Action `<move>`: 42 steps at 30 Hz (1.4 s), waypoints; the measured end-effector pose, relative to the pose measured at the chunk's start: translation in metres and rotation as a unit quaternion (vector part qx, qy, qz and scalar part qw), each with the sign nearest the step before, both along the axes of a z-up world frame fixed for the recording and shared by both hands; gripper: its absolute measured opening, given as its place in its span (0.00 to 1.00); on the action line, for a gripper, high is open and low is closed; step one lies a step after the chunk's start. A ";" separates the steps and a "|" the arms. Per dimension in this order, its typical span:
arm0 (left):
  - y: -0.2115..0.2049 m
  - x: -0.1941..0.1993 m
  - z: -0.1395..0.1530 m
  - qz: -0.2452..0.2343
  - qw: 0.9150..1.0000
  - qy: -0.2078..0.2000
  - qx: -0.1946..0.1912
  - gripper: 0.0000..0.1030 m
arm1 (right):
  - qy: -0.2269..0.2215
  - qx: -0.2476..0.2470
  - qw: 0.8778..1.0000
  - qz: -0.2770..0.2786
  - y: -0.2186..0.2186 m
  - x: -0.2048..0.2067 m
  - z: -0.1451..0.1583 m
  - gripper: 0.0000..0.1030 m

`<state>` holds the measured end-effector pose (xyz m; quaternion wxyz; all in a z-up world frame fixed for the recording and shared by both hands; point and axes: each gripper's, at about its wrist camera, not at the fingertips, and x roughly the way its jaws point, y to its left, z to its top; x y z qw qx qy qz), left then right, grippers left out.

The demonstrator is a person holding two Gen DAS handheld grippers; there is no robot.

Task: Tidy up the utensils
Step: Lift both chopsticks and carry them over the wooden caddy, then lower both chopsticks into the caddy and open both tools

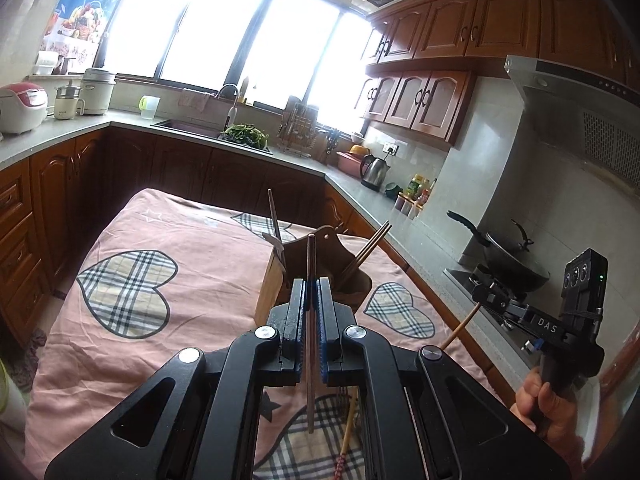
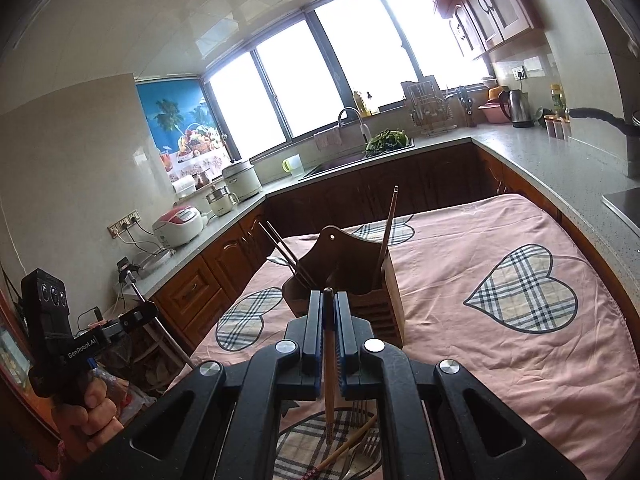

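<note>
Pinching a brown chopstick upright between nearly closed jaws, the left gripper hovers just short of the wooden utensil holder near the table's far right edge. Right wrist view: the right gripper likewise clamps a chopstick before the holder, above loose forks on the pink cloth.

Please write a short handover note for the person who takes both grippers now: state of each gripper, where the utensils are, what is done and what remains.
Left gripper: shut on a brown chopstick, held upright.
Right gripper: shut on a chopstick, also upright.
Wooden utensil holder stands on the pink heart-print cloth, just beyond both grippers.
Done: several chopsticks already lean in the holder.
Left: probably drop both held chopsticks into the holder, then collect what lies on the cloth under the grippers: a fork and a chopstick with a red patterned end.
</note>
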<state>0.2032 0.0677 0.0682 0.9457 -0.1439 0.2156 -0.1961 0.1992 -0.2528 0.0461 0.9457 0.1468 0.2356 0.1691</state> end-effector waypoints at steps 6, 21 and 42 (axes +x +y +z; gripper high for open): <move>-0.001 0.014 0.016 0.005 1.000 -0.019 -0.007 0.04 | -0.020 0.003 1.000 -0.010 -0.004 0.012 0.016 0.05; -0.008 0.078 0.064 0.050 0.996 -0.076 -0.027 0.04 | -0.083 0.017 0.996 -0.039 -0.018 0.077 0.069 0.05; -0.015 0.166 -0.017 0.084 0.995 -0.020 -0.054 0.04 | -0.045 0.012 0.997 -0.069 -0.019 0.156 0.001 0.05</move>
